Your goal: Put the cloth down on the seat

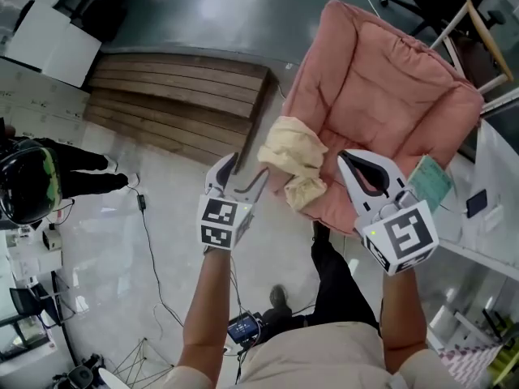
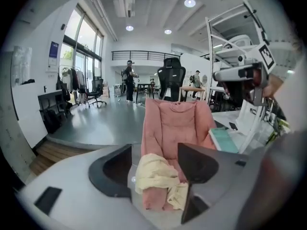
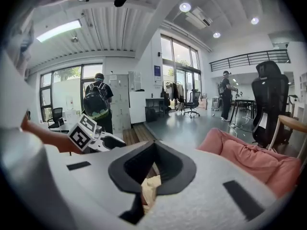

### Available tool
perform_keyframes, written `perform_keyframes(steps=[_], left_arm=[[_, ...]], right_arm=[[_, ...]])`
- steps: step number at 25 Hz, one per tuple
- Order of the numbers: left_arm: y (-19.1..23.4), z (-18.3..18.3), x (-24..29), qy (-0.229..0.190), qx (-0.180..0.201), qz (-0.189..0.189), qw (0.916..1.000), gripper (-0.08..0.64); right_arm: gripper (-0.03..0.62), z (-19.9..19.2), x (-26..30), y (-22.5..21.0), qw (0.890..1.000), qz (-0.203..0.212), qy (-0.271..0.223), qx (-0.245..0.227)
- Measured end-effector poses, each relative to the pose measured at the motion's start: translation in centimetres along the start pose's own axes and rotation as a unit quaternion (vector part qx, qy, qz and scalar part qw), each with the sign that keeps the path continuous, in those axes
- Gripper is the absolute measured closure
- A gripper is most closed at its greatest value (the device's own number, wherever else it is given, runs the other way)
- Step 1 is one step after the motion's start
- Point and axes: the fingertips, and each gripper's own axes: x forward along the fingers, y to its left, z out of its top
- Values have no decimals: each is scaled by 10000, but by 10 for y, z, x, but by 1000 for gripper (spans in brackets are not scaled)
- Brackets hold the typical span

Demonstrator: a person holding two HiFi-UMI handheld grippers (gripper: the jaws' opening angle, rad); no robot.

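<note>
A pale yellow cloth [image 1: 293, 162] lies crumpled on the front edge of the pink padded seat [image 1: 381, 87], partly hanging over it. My left gripper [image 1: 245, 173] hovers just left of the cloth, open; in the left gripper view the cloth [image 2: 156, 176] shows beyond the wide gap between the fingers [image 2: 114, 169], and no pad presses on it. My right gripper [image 1: 366, 167] hangs over the seat's front right part, shut with nothing in it. In the right gripper view only a strip of cloth [image 3: 149, 188] shows through the loop of its closed jaws.
A wooden platform [image 1: 178, 104] lies left of the seat. A white table [image 1: 486, 241] at the right carries a teal book [image 1: 430, 183] and a dark phone [image 1: 477, 203]. A person with a helmet [image 1: 28, 183] stands at far left. Cables trail over the floor [image 1: 146, 217].
</note>
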Motion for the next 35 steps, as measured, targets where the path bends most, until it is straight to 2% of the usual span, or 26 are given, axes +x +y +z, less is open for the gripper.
perform_keyframes(steps=[5,8,13,18,23,27,35], left_arm=[[-4,61,-78,-659,194,160,9975,279],[-7,89,-131,-1116,297,283,9929,305],[-18,118,-226,-1828,471,483,9808,396],[-33,141,-323,-2319,375,568,9704,514],[-56,156,-405,-2736,440,544,9593,545],[-71,154,-451,-2888,562,542,9542,546],[-86,138,-499,-3025,642,496,9497,546]], right_arm=[[598,38,-34,31,9996,144,-163,178],[598,59,-52,55,9993,246,-269,101],[598,89,-84,98,9987,292,-418,-47],[600,120,-114,144,9970,436,-595,-236],[601,151,-149,185,9938,536,-845,-488],[601,168,-173,213,9917,547,-979,-630],[601,179,-201,251,9899,487,-1028,-849]])
